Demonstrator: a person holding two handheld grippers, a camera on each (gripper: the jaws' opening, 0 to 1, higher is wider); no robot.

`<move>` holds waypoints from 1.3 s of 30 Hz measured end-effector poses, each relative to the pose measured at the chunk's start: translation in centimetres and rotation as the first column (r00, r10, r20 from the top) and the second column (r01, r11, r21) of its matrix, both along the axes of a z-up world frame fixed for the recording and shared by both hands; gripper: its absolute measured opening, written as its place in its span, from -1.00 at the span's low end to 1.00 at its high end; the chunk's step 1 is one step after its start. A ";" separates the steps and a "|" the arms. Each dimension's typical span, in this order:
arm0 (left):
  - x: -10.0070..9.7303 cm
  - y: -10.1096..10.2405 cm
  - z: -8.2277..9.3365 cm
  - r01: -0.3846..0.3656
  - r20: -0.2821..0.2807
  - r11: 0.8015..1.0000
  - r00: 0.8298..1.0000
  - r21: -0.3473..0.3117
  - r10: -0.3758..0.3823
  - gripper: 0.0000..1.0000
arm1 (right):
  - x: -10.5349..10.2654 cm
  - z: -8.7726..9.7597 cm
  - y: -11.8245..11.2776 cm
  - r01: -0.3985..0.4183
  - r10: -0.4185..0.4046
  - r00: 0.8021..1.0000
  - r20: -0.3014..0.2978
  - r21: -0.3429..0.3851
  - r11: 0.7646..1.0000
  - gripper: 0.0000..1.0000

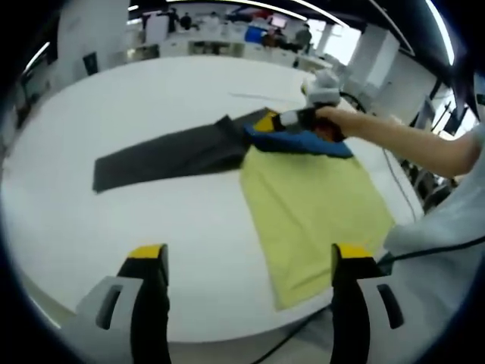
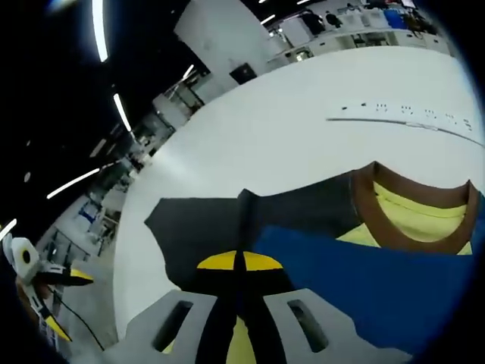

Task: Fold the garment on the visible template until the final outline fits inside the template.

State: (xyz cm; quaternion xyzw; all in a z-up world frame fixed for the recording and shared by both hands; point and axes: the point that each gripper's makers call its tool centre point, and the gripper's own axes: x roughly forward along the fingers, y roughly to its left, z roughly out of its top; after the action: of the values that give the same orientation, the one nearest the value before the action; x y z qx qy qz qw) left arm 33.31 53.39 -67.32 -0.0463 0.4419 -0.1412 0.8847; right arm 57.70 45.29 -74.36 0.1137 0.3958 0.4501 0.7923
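A: What are the left tongs (image 1: pixel 250 265) doing?

B: Their two yellow-tipped jaws are apart, over the round white table (image 1: pixel 114 212). They hold nothing.

A: Where is the shirt?

B: The yellow, blue and dark grey shirt (image 1: pixel 303 189) lies flat on the table, one long grey sleeve (image 1: pixel 159 159) stretched out.

A: And the right tongs (image 2: pixel 239 265)?

B: Their jaws are pinched together on the shirt's dark cloth, near the brown collar (image 2: pixel 409 220).

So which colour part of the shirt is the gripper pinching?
The dark grey sleeve. The right gripper is shut on a fold of it, beside the blue panel. The yellow body lies flat, untouched, and the brown collar sits farther off.
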 end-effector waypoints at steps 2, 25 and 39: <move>0.1 -0.1 0.0 0.003 0.000 1.000 1.000 0.000 -0.003 0.69 | 0.0 0.1 -0.1 0.002 -0.002 1.000 0.007 0.000 1.000 -0.89; 0.2 -0.3 0.2 0.013 0.013 1.000 1.000 0.003 -0.013 0.70 | -0.6 1.1 -0.9 -0.009 0.011 0.997 0.080 -0.024 1.000 -0.23; 0.4 -0.4 0.7 0.030 0.021 0.999 0.999 0.014 -0.030 0.70 | -0.6 3.4 -1.4 -0.016 0.017 0.990 0.137 -0.008 1.000 -0.02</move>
State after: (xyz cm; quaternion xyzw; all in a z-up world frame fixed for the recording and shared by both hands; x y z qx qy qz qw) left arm 33.73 52.96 -66.65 -0.0319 0.4343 -0.1520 0.8873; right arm 57.07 43.85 -70.94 0.0767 0.3428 0.4621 0.8143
